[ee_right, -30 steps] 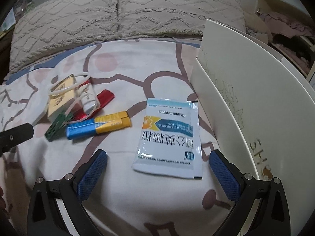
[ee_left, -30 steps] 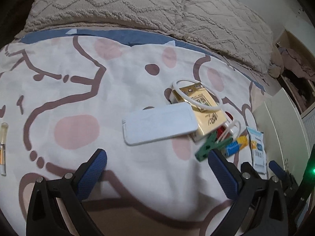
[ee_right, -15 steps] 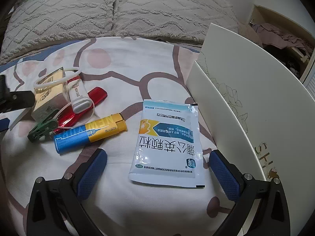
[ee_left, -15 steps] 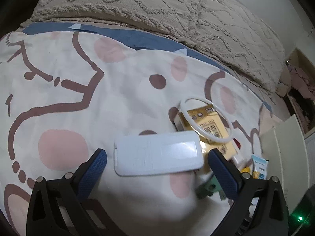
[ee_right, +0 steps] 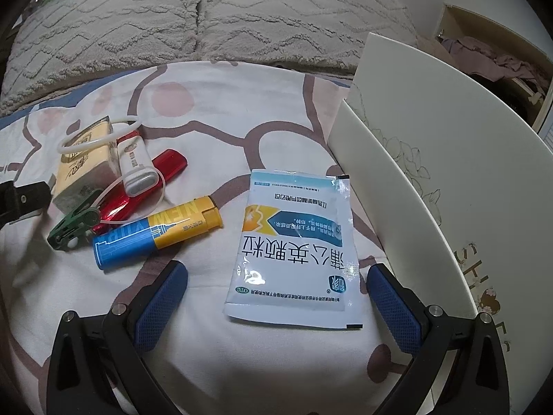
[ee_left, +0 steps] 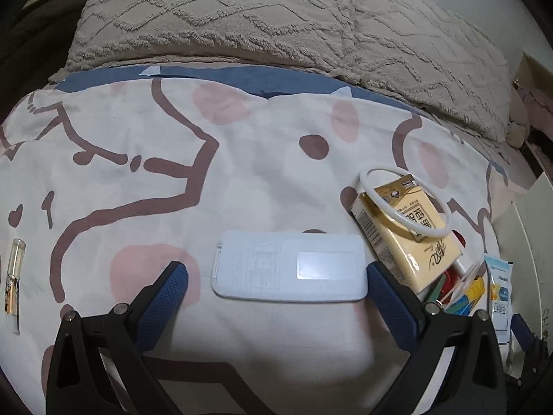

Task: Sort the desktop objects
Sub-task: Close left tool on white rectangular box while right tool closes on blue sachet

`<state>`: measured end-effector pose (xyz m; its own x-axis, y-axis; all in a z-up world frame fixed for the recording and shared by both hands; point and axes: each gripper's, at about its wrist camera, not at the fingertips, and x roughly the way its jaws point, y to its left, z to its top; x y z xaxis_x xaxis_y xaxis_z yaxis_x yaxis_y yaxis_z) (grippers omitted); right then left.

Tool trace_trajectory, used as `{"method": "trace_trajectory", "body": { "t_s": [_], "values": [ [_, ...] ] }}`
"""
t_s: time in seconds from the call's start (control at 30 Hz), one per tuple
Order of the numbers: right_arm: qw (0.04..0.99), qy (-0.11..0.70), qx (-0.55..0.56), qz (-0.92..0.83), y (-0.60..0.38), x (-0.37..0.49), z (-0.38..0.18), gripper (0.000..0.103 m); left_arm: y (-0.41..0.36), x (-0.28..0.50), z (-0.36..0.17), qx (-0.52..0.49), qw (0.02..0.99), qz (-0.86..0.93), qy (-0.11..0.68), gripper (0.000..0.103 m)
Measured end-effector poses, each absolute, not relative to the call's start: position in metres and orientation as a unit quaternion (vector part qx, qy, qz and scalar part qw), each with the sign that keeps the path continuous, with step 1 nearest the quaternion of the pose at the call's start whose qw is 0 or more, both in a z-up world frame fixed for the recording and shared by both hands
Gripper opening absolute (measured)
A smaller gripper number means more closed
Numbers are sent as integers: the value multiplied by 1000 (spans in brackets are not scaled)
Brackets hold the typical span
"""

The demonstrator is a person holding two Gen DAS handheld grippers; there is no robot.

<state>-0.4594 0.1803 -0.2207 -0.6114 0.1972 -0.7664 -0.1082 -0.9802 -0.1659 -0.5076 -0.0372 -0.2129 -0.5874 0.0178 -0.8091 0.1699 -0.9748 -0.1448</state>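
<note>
My left gripper [ee_left: 276,302] is open, its blue pads either side of a flat white case [ee_left: 290,265] lying on the bedsheet, not touching it. A yellow tissue pack [ee_left: 411,233] with a white ring [ee_left: 404,202] on it lies just right. My right gripper [ee_right: 276,302] is open, low over a blue-and-white medicine sachet [ee_right: 293,252]. Left of it lie a blue-and-yellow lighter [ee_right: 157,233], a red lighter [ee_right: 145,192], a white USB stick [ee_right: 134,169], a green clip [ee_right: 74,223] and the tissue pack [ee_right: 84,166].
A white upright box [ee_right: 432,180] stands at the right of the sachet. A small glass vial [ee_left: 13,276] lies at the far left. Beige pillows [ee_left: 276,24] line the back of the patterned sheet [ee_left: 138,173].
My left gripper has swung left and closed in on the white case, which now sits centred between its pads. My right gripper has come nearer to the sachet.
</note>
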Motion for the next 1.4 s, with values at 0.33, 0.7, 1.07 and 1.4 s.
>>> {"method": "trace_trajectory", "body": {
  "t_s": [0.33, 0.7, 1.07, 1.4],
  "values": [
    [70, -31, -418, 905, 180, -450, -221, 101, -34, -508, -223, 440, 58, -892, 89, 103],
    [49, -9, -389, 920, 183, -440, -217, 72, -38, -505, -224, 429, 47, -895, 108, 103],
    [29, 0, -391, 920, 184, -440, -217, 65, -46, -499, -222, 410, 32, -900, 142, 102],
    [14, -2, -395, 918, 182, -436, -216, 63, -48, -491, -220, 401, 50, -903, 147, 90]
  ]
}}
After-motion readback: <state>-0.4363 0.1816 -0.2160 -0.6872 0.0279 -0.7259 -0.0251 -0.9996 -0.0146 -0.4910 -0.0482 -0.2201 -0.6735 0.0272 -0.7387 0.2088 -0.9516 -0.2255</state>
